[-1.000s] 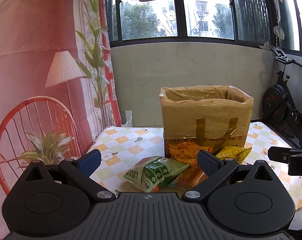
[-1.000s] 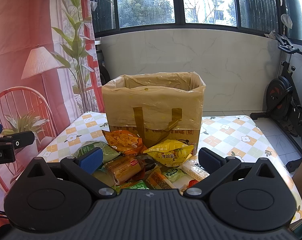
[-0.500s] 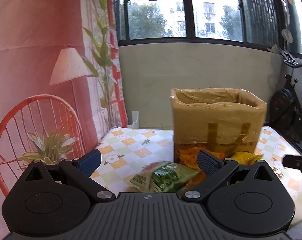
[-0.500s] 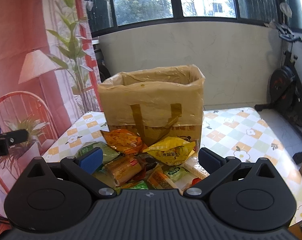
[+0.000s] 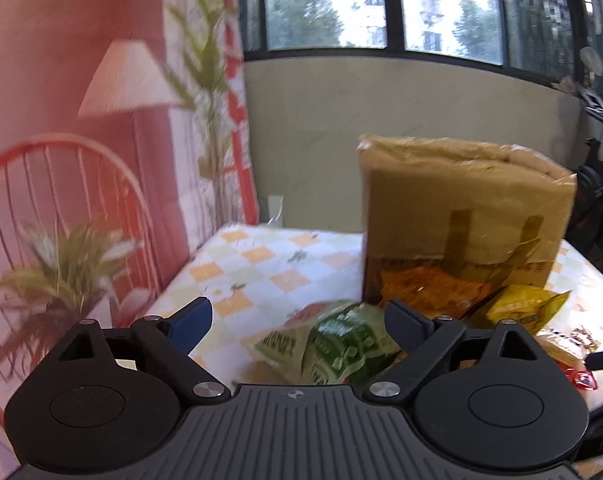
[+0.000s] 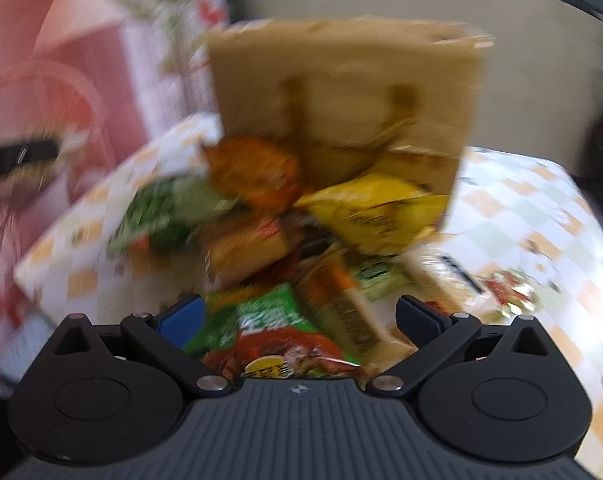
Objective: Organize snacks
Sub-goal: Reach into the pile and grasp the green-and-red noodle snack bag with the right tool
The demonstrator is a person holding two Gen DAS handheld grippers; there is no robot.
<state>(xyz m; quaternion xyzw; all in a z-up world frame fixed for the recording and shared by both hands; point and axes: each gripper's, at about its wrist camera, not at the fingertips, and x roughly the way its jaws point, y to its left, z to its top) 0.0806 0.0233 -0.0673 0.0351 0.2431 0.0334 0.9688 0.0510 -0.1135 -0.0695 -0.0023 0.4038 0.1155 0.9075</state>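
The right wrist view was smeared by motion, so most snack packets in the pile (image 6: 301,224) could not be read. The right gripper (image 6: 299,316) stood spread, pinching nothing, above a green and red packet (image 6: 277,332). The left gripper (image 5: 299,318), its jaws just narrowing yet still wide and empty, hung over a green packet (image 5: 333,344). Behind stood a brown paper bag (image 5: 461,216) on the checkered tablecloth (image 5: 269,256), below dark-framed windows (image 5: 381,4).

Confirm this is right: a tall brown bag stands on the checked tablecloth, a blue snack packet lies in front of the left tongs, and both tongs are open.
Wrong on one point: the left wrist view shows the snack packet is green, not blue. The rest holds.
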